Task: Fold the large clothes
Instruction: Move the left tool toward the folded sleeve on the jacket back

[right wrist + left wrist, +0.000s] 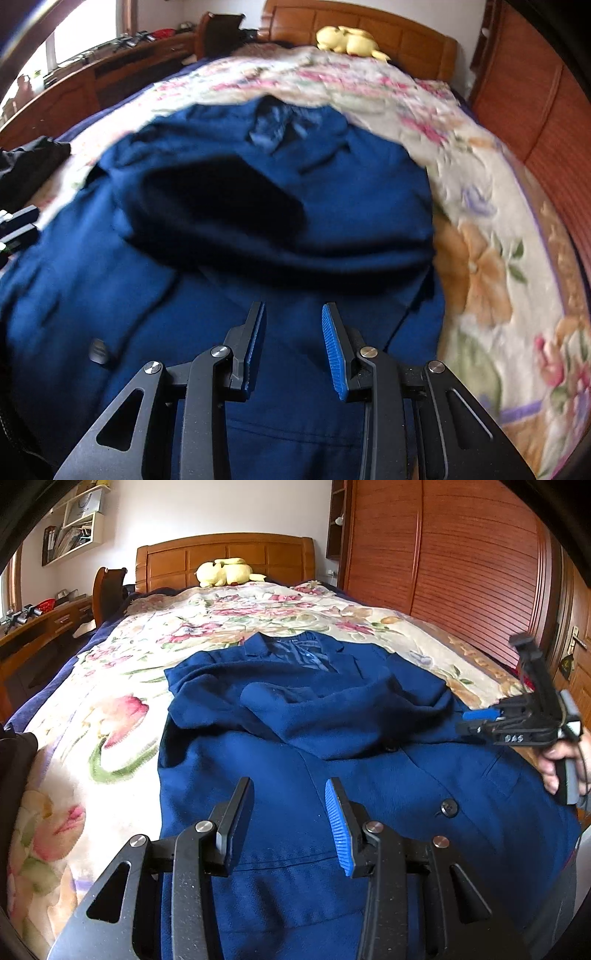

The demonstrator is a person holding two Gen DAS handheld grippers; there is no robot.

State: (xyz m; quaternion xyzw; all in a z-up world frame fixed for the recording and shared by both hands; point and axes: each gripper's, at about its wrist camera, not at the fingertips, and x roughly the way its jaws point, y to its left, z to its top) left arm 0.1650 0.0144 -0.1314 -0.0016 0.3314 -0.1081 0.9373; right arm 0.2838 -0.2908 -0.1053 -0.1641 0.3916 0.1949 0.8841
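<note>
A large navy blue jacket (295, 760) lies front up on a floral blanket (122, 686), collar toward the headboard, both sleeves folded across its chest. It also shows in the right wrist view (221, 236), blurred. My left gripper (290, 794) is open and empty, hovering over the jacket's lower front. My right gripper (293, 317) is open and empty above the jacket's lower right part. In the left wrist view it shows at the jacket's right edge (476, 720).
A yellow plush toy (225, 572) sits by the wooden headboard (225, 554). A wooden wardrobe (461, 561) runs along the bed's right side. A desk with clutter (44, 620) and a chair (109, 590) stand to the left. A dark garment (29, 162) lies at the left.
</note>
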